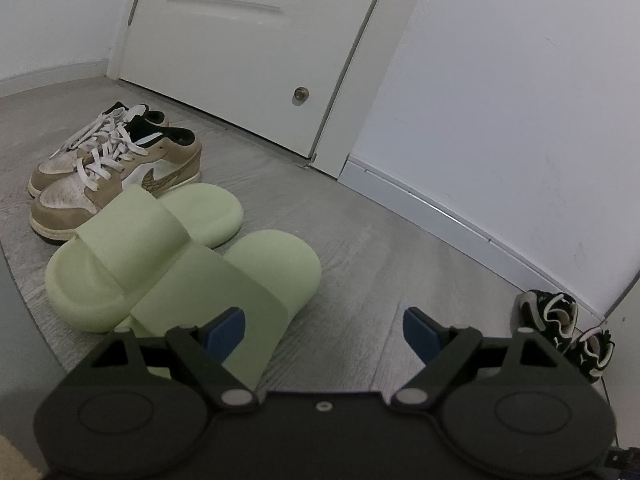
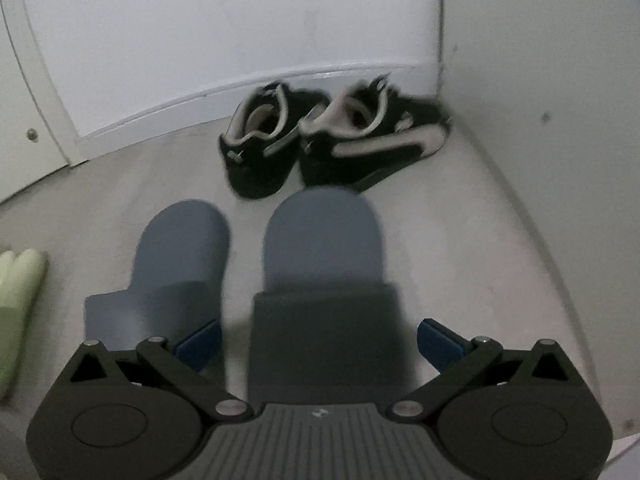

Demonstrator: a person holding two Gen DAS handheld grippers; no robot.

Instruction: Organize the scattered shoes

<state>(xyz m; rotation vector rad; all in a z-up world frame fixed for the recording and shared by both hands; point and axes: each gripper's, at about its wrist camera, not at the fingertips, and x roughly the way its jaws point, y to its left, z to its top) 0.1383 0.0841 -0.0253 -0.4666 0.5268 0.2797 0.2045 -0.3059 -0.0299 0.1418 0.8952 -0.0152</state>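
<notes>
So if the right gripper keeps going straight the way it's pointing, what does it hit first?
Most likely the nearer grey-blue slipper, whose strap already sits between the open right gripper fingers. The black sneakers by the wall lie beyond it. Blur leaves depth uncertain.

The black shoes (image 2: 336, 136) look smeared and fuzzy. The right tongs (image 2: 318, 346) hide the back of one grey slipper (image 2: 324, 240). The green slippers (image 2: 18, 304) are cut off at the left edge.
</notes>
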